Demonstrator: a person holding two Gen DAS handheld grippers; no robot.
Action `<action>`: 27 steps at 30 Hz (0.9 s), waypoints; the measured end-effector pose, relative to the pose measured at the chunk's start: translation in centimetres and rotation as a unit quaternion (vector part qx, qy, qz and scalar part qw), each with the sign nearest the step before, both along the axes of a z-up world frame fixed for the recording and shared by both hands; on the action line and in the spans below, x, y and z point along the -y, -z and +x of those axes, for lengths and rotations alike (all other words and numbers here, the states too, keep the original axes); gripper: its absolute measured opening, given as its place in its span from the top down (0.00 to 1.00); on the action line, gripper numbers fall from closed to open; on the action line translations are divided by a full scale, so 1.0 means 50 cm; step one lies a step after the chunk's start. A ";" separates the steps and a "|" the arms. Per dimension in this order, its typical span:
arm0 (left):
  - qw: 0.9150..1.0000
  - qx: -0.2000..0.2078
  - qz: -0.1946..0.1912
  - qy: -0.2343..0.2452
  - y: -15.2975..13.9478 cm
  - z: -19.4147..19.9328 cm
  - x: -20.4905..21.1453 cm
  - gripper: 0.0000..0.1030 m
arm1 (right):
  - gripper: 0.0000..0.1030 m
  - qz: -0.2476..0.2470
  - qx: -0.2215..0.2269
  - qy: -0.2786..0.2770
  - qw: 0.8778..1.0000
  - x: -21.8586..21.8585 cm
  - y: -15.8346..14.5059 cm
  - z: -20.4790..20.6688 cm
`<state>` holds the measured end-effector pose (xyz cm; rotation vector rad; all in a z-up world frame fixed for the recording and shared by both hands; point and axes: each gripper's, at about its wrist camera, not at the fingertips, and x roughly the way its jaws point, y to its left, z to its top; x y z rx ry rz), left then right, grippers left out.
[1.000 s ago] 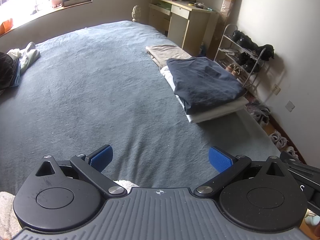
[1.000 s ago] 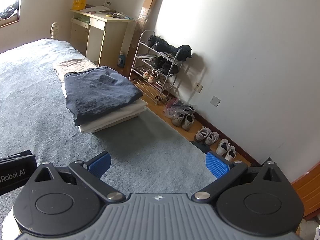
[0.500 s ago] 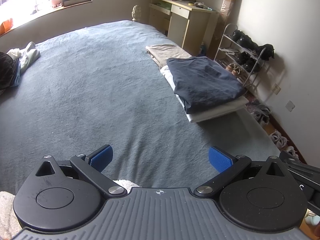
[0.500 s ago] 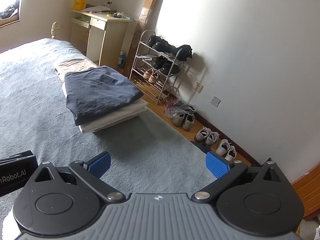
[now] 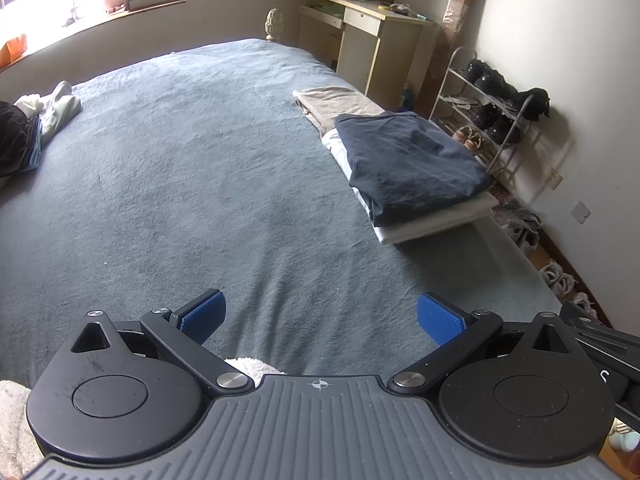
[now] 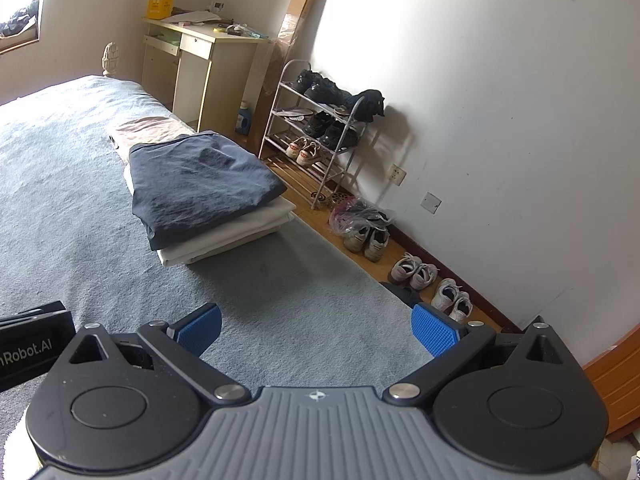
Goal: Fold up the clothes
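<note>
A folded dark navy garment (image 5: pixel 408 164) (image 6: pixel 200 184) lies on top of folded white cloth (image 5: pixel 436 222) (image 6: pixel 228 240) at the right side of the grey-blue bed (image 5: pixel 180 200) (image 6: pixel 52 208). Beyond this stack lies a folded beige piece (image 5: pixel 336 100) (image 6: pixel 148 126). A heap of unfolded clothes (image 5: pixel 36 120) sits at the bed's far left. My left gripper (image 5: pixel 320 318) hovers open over the near bed, nothing between its blue pads. My right gripper (image 6: pixel 316 330) is open too, near the bed's right edge, empty.
A shoe rack (image 6: pixel 320 128) stands against the right wall, with several shoes (image 6: pixel 412 276) on the wooden floor along the bed. A desk (image 5: pixel 372 40) stands past the bed's far corner. Fluffy white fabric (image 5: pixel 14 424) shows under the left gripper's body.
</note>
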<state>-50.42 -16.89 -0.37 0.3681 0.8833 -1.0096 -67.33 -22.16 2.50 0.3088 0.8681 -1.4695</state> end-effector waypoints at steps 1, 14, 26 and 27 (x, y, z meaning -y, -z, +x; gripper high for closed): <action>1.000 0.000 0.000 0.000 0.000 0.000 0.000 0.00 | 0.00 0.000 0.000 0.000 1.000 0.000 0.000 0.000; 1.000 -0.001 -0.002 -0.004 -0.001 0.007 -0.005 0.00 | 0.00 0.000 0.003 0.004 1.000 0.001 0.000 0.002; 1.000 0.007 -0.009 -0.008 -0.012 0.011 -0.005 0.00 | 0.00 -0.003 0.004 0.000 1.000 0.000 -0.006 0.007; 1.000 0.008 -0.009 -0.008 -0.012 0.010 -0.005 0.00 | 0.00 -0.003 0.005 0.000 1.000 0.000 -0.006 0.007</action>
